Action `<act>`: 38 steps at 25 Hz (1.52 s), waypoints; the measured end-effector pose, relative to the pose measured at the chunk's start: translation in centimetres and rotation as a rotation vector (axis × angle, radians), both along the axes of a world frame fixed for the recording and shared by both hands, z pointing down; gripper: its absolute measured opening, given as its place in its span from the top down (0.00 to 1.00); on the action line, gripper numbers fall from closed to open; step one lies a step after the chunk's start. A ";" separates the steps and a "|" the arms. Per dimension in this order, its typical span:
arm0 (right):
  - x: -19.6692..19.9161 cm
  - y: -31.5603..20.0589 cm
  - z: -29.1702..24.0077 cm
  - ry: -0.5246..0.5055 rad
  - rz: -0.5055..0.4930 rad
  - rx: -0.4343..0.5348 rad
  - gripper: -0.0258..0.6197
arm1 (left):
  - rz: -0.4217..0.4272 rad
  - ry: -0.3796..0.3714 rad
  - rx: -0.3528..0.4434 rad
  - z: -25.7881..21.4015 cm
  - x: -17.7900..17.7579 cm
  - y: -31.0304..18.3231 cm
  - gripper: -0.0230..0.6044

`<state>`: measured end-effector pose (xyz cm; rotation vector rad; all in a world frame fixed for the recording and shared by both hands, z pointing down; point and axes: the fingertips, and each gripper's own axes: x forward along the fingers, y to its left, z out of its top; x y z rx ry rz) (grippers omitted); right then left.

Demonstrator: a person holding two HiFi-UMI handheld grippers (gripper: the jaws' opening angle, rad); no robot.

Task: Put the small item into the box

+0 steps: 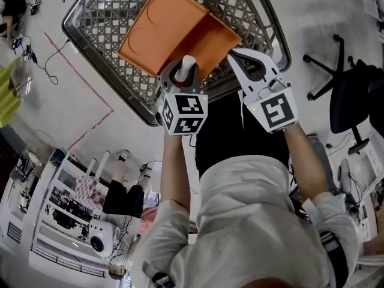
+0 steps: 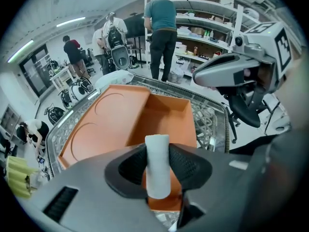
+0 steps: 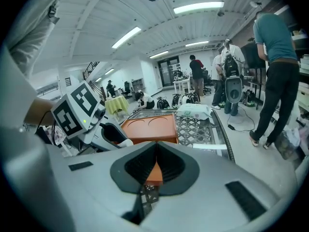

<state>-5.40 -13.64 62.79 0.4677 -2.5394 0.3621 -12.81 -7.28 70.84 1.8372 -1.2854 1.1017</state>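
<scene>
An orange box lies open on a wire-mesh table, its flat lid spread out to the left. My left gripper hangs over the box's near edge, shut on a small white cylinder that stands upright between the pads. From the left gripper view, the cylinder rises above the jaws, and the box's hollow lies just beyond it. My right gripper hovers at the box's right corner. Its jaws are shut with nothing in them.
A white packet lies on the mesh beyond the box. A black office chair stands on the right. Shelves and several people stand around the room. A red tape line runs across the floor left of the table.
</scene>
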 end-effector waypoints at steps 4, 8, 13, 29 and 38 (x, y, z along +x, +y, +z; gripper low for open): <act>0.1 0.0 0.4 0.001 0.008 -0.009 0.96 | 0.011 -0.014 -0.018 1.0 0.1 0.1 0.74; 0.1 0.1 0.6 0.005 0.008 -0.009 0.96 | 0.025 -0.015 -0.034 1.8 0.2 0.3 0.74; 0.2 0.3 0.8 0.013 0.008 -0.014 0.96 | 0.053 -0.033 -0.048 2.3 0.3 0.6 0.74; 1.0 1.4 1.6 0.033 0.013 -0.038 0.96 | 0.074 -0.024 -0.097 4.2 1.0 0.7 0.74; 1.5 1.1 1.6 0.032 0.029 -0.044 0.96 | 0.089 -0.027 -0.129 4.8 1.2 0.7 0.74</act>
